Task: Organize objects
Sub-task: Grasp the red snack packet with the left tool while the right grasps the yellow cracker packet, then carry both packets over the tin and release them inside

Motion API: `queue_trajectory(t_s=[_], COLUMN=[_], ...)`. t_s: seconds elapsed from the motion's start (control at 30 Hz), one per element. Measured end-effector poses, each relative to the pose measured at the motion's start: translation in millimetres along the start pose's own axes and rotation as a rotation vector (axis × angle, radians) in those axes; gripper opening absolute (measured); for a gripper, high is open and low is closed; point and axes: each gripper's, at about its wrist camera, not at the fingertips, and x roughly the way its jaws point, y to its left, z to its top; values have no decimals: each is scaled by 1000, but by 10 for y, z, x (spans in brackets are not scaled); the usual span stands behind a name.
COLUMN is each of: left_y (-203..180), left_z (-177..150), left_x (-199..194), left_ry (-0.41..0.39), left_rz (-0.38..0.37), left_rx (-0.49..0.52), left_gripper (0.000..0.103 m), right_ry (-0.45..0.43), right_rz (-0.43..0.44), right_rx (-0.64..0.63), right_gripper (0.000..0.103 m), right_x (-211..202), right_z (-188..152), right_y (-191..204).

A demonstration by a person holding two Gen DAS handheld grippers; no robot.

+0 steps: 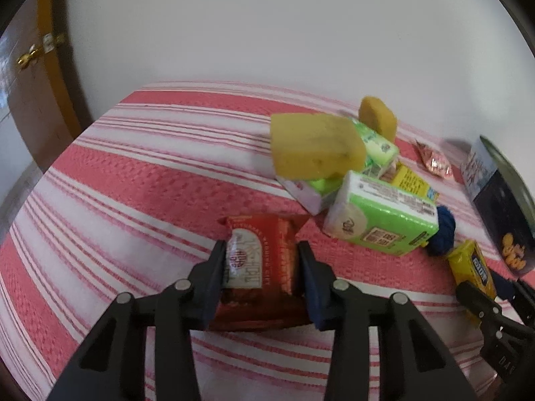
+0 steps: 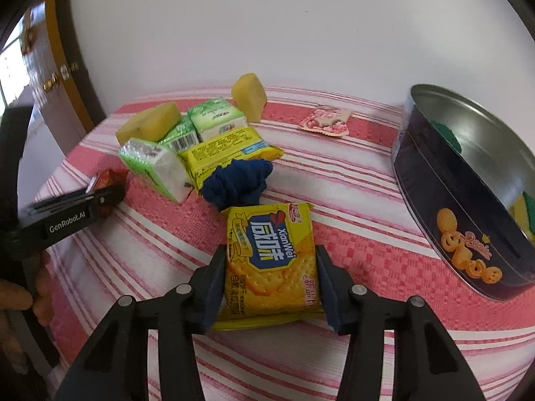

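Observation:
My left gripper (image 1: 260, 250) is shut on a red snack packet (image 1: 264, 264) just above the striped cloth. My right gripper (image 2: 269, 257) is shut on a yellow cracker packet (image 2: 271, 260), which also shows at the right of the left wrist view (image 1: 471, 267). A dark blue round cookie tin (image 2: 444, 200) stands open to the right, with something green and yellow inside. In the middle lies a pile: green tissue packs (image 2: 153, 163), yellow sponges (image 2: 150, 123), a yellow packet (image 2: 227, 150) and a dark blue cloth bundle (image 2: 237, 180).
A small pink wrapper (image 2: 326, 122) lies at the back of the red and white striped tablecloth (image 2: 351, 183). A white wall rises behind the table. A brown door (image 1: 30, 100) is at the far left.

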Motion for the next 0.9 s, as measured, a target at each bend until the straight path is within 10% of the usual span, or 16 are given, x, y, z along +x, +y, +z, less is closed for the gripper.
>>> queue_trajectory(t_s=[0.4,0.9], left_y=[-188,-1448], left_z=[-105,62], left_x=[-544,-759], left_ry=[-262,-336], left_rz=[-71,-245], left_rx=[-78,81], left_gripper=[41,41], right_ry=[-266,-425], right_rz=[105,-72], right_rx=[97,222], right_gripper=[52,52], right_x=[-615,-1027], right_z=[86,130], right_y=[-183,-986])
